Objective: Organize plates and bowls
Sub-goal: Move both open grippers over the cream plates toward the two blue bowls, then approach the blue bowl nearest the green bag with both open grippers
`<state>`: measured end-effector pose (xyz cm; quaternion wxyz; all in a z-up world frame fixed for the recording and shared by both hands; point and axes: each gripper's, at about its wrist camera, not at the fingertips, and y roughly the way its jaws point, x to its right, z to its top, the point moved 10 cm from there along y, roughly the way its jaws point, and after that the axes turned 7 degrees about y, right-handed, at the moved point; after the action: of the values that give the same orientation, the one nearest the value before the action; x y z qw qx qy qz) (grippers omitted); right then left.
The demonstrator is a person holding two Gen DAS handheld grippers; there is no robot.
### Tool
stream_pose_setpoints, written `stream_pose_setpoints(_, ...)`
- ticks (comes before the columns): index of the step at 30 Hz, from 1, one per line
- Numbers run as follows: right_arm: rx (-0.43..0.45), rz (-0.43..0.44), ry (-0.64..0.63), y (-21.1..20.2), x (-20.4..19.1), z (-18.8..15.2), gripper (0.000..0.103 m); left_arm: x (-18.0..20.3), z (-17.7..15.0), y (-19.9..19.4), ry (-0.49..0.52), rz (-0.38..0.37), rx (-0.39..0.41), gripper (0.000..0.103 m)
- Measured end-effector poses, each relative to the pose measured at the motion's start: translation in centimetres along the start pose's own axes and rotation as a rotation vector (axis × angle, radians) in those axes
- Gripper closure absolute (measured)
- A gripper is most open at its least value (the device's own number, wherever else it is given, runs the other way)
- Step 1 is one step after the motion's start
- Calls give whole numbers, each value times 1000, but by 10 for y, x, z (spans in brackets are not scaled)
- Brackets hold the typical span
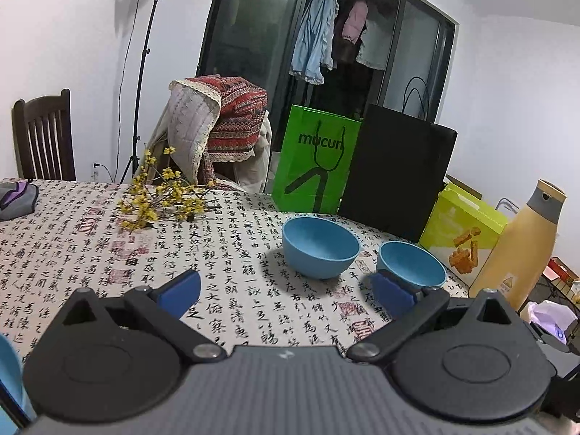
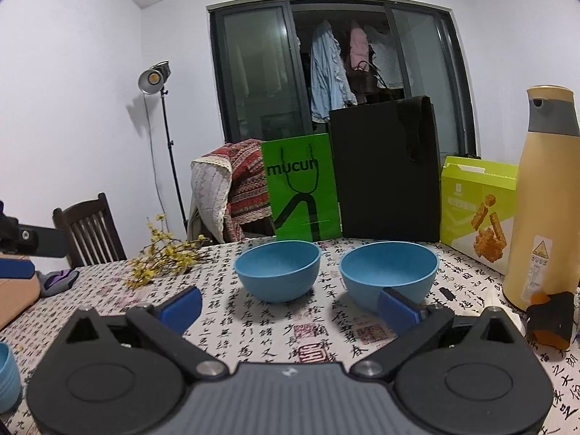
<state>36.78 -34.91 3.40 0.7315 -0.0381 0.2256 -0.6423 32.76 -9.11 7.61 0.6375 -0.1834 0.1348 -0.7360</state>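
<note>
Two blue bowls are sitting upright and side by side on the calligraphy-print tablecloth (image 2: pixel 282 340), close together but not touching. The left bowl (image 2: pixel 278 270) and the right bowl (image 2: pixel 388 272) are both showing bare blue insides with nothing in them.

The right gripper (image 2: pixel 290 311) is hovering low over the cloth with its blue-padded fingers spread wide and gripping nothing; its right pad is overlapping the near wall of the right bowl, though whether it is touching is hard to tell from this angle. The left gripper (image 1: pixel 286 291) is likewise hanging spread apart and empty-handed, with the same two bowls ahead of it, the left bowl (image 1: pixel 320 246) and the right bowl (image 1: pixel 411 264).

Another blue vessel (image 2: pixel 8 377) is peeking in at the left edge of the right wrist view, too cropped to tell whether it is a bowl or a cup.

Behind the bowls, a green paper bag (image 2: pixel 302 188), a black paper bag (image 2: pixel 386 170) and a yellow-green snack box (image 2: pixel 475 206) are standing along the table's far edge, their contents hidden. A tall yellow flask (image 2: pixel 543 199) is standing closed at the right, and yellow flower sprigs (image 2: pixel 163 257) are lying to the left.
</note>
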Motion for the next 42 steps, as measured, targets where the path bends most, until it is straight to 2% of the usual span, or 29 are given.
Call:
stream_pose_setpoints(17, -4, -17, 56, 49, 31, 38, 0, 11, 29, 61, -36, 30, -57, 0)
stream_pose_setpoints(23, -8, -18, 61, 68, 33, 49, 0, 11, 36, 84, -29, 33, -77, 0)
stream_pose_setpoints(31, -50, -14, 43, 102, 21, 74, 0, 0, 53, 110, -77, 53, -90, 0)
stream_pose_setpoints(42, -90, -44, 57, 168, 8, 111, 0, -26, 91, 151, -121, 175, -87, 0)
